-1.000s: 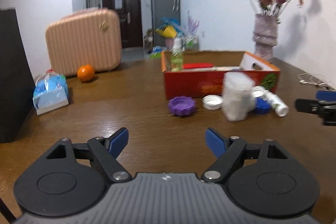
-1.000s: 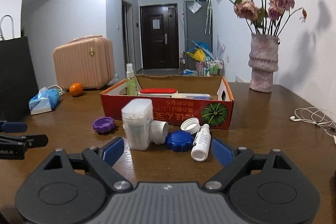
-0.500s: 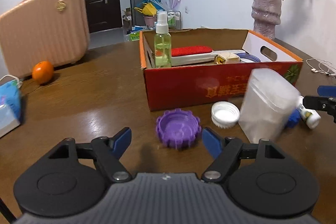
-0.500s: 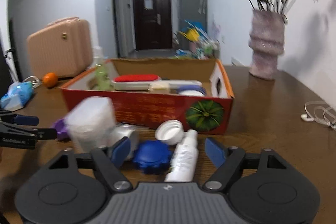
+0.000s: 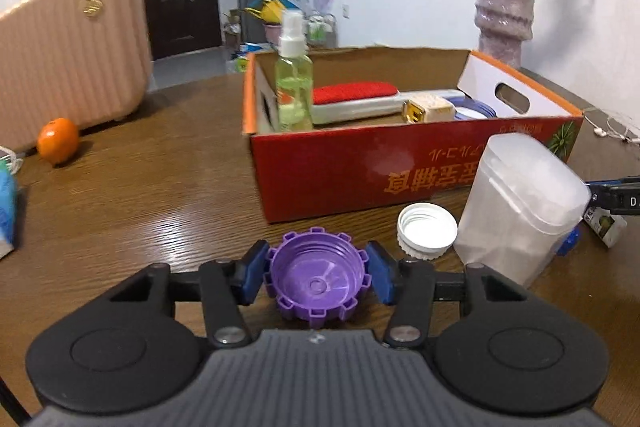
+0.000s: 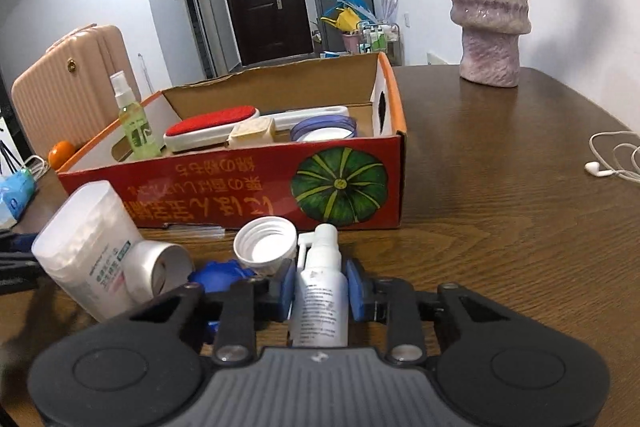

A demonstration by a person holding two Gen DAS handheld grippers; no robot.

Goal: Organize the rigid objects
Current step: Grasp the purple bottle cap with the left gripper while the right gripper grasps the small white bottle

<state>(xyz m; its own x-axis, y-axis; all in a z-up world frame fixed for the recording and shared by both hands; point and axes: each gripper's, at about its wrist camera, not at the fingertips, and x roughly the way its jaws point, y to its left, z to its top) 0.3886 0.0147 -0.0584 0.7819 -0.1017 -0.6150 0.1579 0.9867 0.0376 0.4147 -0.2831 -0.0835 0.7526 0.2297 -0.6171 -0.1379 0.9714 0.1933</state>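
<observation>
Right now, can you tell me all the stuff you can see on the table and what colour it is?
purple cap: 1, purple, between left gripper's pads
white bottle: 1, white, lying between right gripper's pads
white cap: 1, white, before box
blue cap: 1, blue, beside white cap
clear tub: 1, frosted, upright before box
box: 1, red cardboard, mid-table
spray bottle: 1, green, in box
brush: 1, red and white, in box
orange: 1, by pink suitcase
vase: 1, pink, far right
earphones: 1, white, right edge
left gripper: closing on purple cap
right gripper: closing on white bottle
</observation>
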